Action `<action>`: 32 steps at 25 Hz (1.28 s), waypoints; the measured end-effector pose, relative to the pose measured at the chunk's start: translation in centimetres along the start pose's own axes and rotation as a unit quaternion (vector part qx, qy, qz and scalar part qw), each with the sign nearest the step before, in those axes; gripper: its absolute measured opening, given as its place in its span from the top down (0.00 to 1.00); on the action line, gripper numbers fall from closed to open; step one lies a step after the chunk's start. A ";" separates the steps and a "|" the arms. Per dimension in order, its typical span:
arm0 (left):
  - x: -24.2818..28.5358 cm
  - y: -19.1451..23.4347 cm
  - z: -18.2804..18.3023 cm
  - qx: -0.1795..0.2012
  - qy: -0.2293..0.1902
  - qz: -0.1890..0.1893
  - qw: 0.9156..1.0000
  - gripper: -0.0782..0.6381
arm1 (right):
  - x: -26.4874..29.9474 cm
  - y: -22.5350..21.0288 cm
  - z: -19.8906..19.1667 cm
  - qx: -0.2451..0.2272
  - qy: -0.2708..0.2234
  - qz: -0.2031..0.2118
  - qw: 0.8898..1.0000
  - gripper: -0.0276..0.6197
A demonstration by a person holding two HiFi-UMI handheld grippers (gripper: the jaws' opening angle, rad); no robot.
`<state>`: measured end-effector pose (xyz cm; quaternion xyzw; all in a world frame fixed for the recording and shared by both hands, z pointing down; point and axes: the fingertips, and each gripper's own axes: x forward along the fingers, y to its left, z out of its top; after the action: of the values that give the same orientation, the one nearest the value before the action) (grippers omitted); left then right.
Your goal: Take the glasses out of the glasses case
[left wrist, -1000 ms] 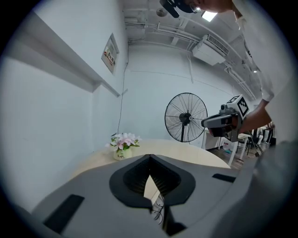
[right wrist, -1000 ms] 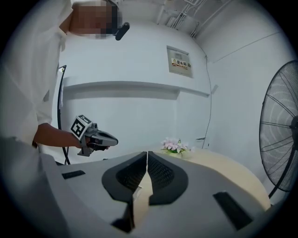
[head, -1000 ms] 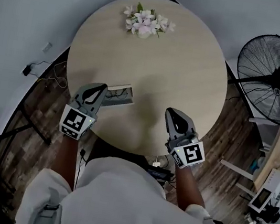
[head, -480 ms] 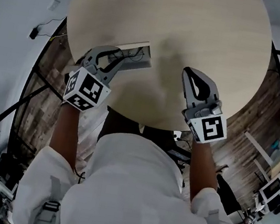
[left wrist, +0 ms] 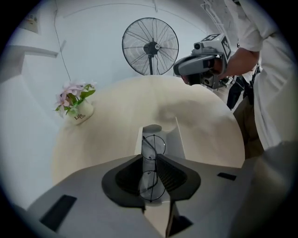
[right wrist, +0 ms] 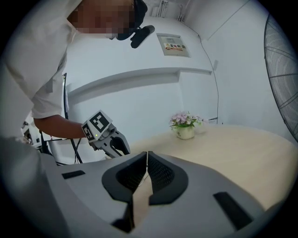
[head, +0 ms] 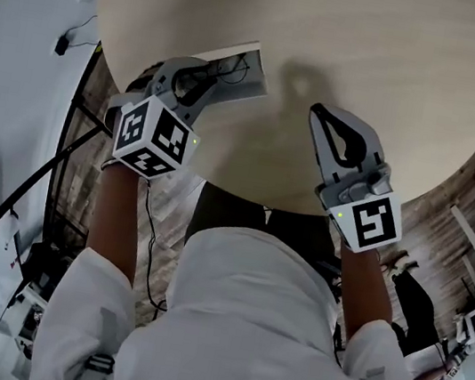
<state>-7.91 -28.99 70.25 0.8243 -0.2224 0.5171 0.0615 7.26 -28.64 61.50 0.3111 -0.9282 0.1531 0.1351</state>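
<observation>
Leaning over the table (head: 377, 55), the person has the left gripper (left wrist: 149, 155) clamped on the glasses (left wrist: 153, 145) at the bridge; they lie inside the open case (left wrist: 180, 139). A second ago that gripper sat just beside the case. The right gripper (head: 324, 116) hovers over the tabletop, jaws pressed together, empty.
</observation>
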 end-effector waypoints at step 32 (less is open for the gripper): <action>2.8 -1.4 -1.4 0.021 0.171 -0.065 0.983 0.84 | -0.4 -2.0 -1.5 0.017 0.009 0.001 1.000 0.92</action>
<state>-7.47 -28.10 73.51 0.7377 -0.1436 0.6496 0.1151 9.02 -29.42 63.15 0.3106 -0.9245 0.1723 0.1380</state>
